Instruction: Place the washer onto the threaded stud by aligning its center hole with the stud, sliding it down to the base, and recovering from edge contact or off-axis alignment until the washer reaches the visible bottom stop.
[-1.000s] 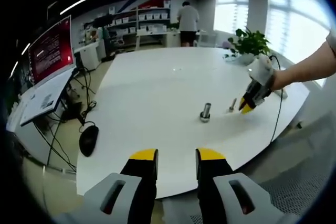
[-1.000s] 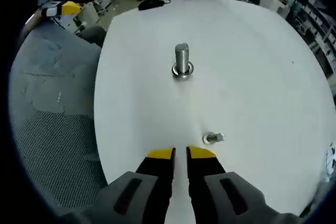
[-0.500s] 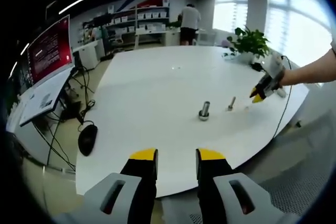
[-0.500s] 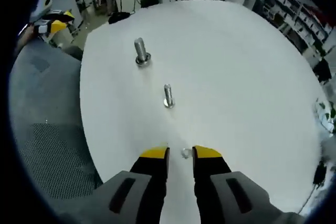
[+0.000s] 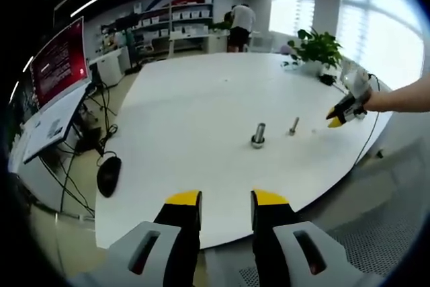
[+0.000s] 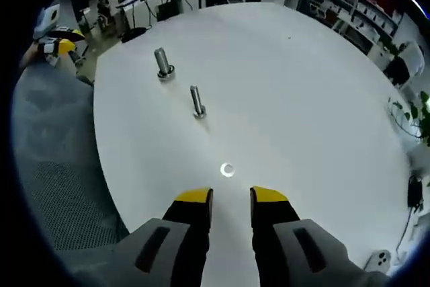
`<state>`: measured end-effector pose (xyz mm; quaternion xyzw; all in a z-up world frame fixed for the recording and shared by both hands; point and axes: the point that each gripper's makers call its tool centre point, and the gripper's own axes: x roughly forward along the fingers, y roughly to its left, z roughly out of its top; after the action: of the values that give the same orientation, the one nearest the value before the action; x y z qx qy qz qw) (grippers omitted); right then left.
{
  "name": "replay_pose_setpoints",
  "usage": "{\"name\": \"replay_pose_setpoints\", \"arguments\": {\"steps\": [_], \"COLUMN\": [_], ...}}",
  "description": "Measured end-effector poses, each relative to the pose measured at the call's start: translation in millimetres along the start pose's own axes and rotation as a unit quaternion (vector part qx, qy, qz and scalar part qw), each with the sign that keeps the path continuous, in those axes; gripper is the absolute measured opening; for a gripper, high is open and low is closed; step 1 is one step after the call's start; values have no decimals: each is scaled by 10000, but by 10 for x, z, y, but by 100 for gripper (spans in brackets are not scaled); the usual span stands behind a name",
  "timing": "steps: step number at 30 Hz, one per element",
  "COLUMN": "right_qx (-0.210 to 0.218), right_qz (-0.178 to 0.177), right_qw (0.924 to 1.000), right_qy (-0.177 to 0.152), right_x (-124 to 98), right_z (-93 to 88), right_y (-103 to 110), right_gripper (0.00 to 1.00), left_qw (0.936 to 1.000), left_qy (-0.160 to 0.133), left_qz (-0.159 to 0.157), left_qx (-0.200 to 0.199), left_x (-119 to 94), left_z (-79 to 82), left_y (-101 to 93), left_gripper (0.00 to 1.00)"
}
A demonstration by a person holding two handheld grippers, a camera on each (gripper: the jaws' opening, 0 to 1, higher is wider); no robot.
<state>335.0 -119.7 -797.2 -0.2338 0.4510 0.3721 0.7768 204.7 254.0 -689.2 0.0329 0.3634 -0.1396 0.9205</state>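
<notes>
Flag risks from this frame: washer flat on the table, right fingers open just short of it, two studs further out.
1. The washer lies flat on the white table; the right gripper may struggle to grip its thin edge and could skid it.
2. Two upright studs, the thin stud and the thick stud, stand close together; the washer could go to the wrong one.
3. The left gripper hangs off the table edge, likely too far to steady a stud.
</notes>
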Motion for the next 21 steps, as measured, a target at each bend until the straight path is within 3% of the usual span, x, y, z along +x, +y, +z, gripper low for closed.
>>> {"name": "replay_pose_setpoints", "arguments": {"steps": [10, 18, 21], "right_qx": [105, -302, -569], "right_qz": [230, 223, 281], "right_qw": [9992, 9980, 9955], "right_qy": [314, 500, 709], "right_x": [312, 421, 471], "right_z": [4, 3, -70], "right_y": [24, 36, 82], "right_gripper": [24, 24, 24], "left_qw": [10000, 10000, 10000], "left_qy": [87, 78, 54], "left_qz": [-6, 10, 13], "left_qx": [-28, -29, 0], "left_x": [13, 9, 10], "left_z": [-32, -32, -25], "left_y": [9, 12, 7], "left_gripper": [27, 27, 28]}}
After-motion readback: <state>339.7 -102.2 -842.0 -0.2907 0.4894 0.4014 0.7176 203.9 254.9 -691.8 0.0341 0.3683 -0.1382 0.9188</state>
